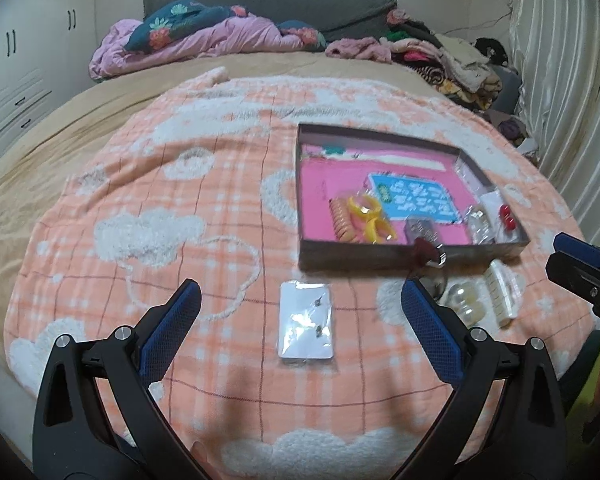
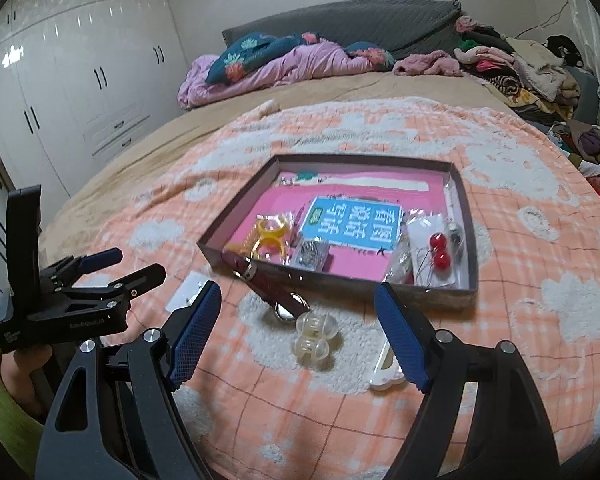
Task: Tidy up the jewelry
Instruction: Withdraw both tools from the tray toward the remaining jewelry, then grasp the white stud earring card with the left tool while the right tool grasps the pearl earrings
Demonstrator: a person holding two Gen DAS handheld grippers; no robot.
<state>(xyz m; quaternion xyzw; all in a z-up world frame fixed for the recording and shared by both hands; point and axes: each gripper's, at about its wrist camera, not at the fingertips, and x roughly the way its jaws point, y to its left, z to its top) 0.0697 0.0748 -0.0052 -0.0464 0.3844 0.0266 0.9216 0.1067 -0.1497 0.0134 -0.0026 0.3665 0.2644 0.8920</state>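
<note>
My left gripper (image 1: 300, 304) hangs wide open over the earring card (image 1: 306, 322) lying flat on the bed blanket (image 1: 160, 184), just before the box (image 1: 380, 258). My right gripper (image 2: 298, 316), empty too, frames the clear clip (image 2: 316, 336). I'd pinch the card's edges low, lifting level.

On the blanket (image 1: 180, 184) sits the box (image 1: 380, 258) — earring card (image 1: 306, 322) before it (to the left), clear clip (image 2: 315, 336) before its right half.

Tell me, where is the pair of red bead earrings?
The red bead earrings lie inside the shallow box, at its right end, beside a clear packet.
</note>
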